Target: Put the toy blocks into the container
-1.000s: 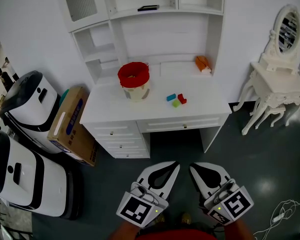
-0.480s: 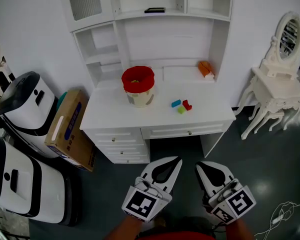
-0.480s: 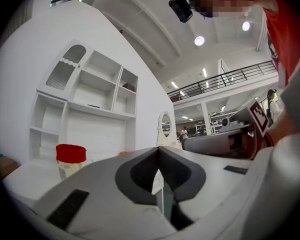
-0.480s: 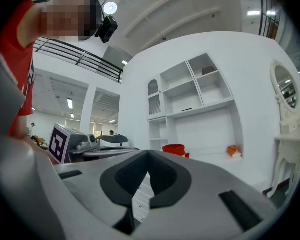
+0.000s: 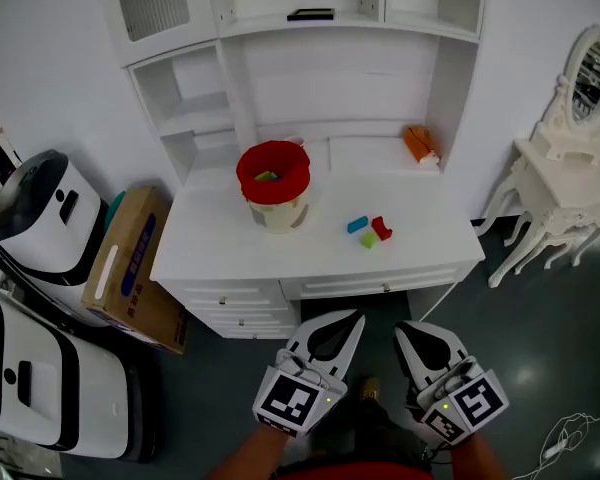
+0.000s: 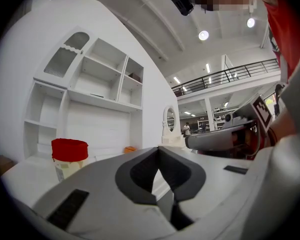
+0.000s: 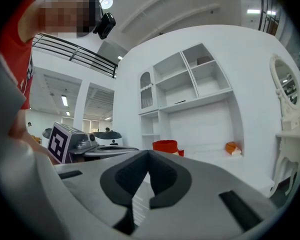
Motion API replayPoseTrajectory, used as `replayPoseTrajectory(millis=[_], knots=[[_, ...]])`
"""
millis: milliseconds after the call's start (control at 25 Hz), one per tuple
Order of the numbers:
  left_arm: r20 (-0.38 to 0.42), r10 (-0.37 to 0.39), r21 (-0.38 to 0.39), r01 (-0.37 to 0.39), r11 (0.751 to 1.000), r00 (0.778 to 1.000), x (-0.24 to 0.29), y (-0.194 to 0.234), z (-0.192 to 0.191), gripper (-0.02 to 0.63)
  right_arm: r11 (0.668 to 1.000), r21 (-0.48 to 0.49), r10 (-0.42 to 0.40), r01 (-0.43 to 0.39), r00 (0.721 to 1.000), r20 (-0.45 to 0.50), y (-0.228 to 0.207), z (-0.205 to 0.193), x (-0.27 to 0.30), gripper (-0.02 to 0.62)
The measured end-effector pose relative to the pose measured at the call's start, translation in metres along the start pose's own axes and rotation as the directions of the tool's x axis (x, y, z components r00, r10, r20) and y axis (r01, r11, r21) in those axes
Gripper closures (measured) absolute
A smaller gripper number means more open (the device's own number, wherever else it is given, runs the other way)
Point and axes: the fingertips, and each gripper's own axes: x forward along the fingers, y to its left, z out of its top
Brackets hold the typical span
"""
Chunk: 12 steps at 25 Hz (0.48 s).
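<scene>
On the white desk [image 5: 230, 243] lie three toy blocks close together: a blue one [image 5: 357, 225], a red one [image 5: 381, 228] and a green one [image 5: 368, 239]. Left of them stands the container [image 5: 273, 183], a cream bucket with a red rim and a green piece inside; it also shows in the left gripper view [image 6: 69, 156] and the right gripper view [image 7: 165, 146]. My left gripper [image 5: 354, 317] and right gripper [image 5: 400, 329] hang side by side in front of the desk, well short of the blocks. Both are shut with nothing between the jaws.
An orange object [image 5: 419, 143] lies at the desk's back right. Shelves [image 5: 210, 108] rise behind the desk. White robot units [image 5: 40, 218] and a cardboard box [image 5: 130, 268] stand at the left, a white dressing table with a mirror [image 5: 570, 168] at the right. Cables [image 5: 570, 433] lie on the floor.
The desk has drawn nearer and sits lower in the head view. Both grippers stay side by side, shut, and have shifted slightly right.
</scene>
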Motion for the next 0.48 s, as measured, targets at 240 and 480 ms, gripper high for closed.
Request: replayPoseTrajectory(millis=[240,480], knots=[[-0.048,0.058,0.001,-0.058,0.998,0.997,0.075,0.048,-0.022,0.578,0.999,-0.023,0.038,-0.038,0.999,-0.034,-0.070,-0.008,0.054,0.583],[-0.073,0.105,0.054,-0.101,0.993,0.992,0.138,0.088,-0.047,0.581,0.996,-0.017,0.090,-0.091,0.994,-0.065,-0.134,-0.017,0.100,0.583]])
